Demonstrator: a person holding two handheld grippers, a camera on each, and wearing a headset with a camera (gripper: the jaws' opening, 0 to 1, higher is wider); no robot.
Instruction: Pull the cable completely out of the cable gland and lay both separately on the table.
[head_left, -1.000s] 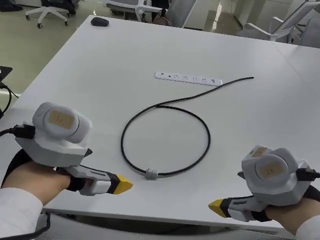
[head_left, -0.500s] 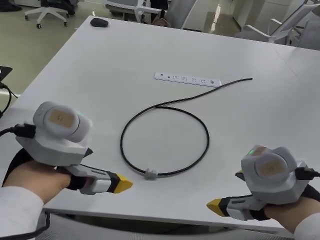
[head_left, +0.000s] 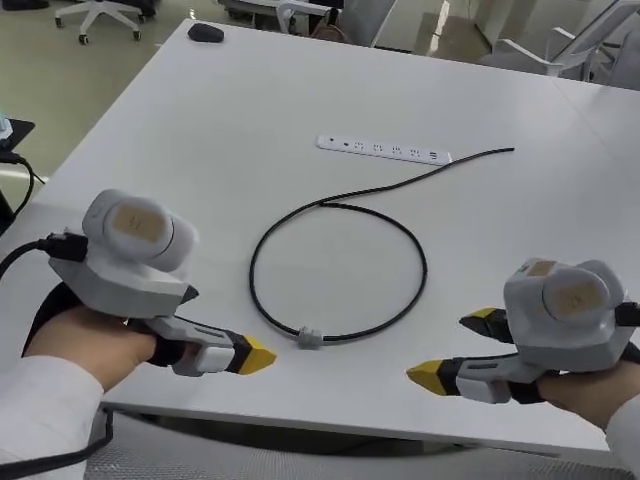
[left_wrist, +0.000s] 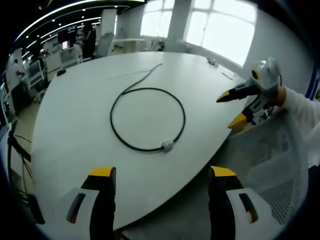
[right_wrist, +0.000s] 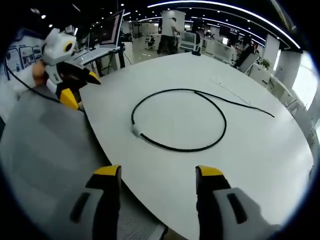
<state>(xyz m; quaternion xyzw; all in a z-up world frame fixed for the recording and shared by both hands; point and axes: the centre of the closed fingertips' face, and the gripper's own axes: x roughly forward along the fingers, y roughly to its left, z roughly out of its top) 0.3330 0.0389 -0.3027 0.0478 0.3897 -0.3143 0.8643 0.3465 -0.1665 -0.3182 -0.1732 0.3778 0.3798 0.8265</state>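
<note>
A white worktop (head_left: 200, 150) is carrying a black cable (head_left: 340, 205) lying in a loop, with the grey cable gland (head_left: 309, 338) sitting on its near arc. A power strip (head_left: 383, 150) is lying beyond, and office chairs (head_left: 95, 10) are standing behind. The left tool (left_wrist: 162, 172) and right tool (right_wrist: 157, 171) are hovering spread, touching nothing.

**Where things lie on the bench**

We find the cable (head_left: 425, 275) looped at the middle of the bench (head_left: 250, 130), one end running off to the far right. The cable gland (head_left: 309, 338) sits on the loop's near side. Behind the loop lies a power strip (head_left: 383, 150), and a mouse (head_left: 206, 33) lies far back. At the near edge, the left tool (head_left: 252, 357) hangs left of the cable gland and the right tool (head_left: 452, 347) right of it.
</note>
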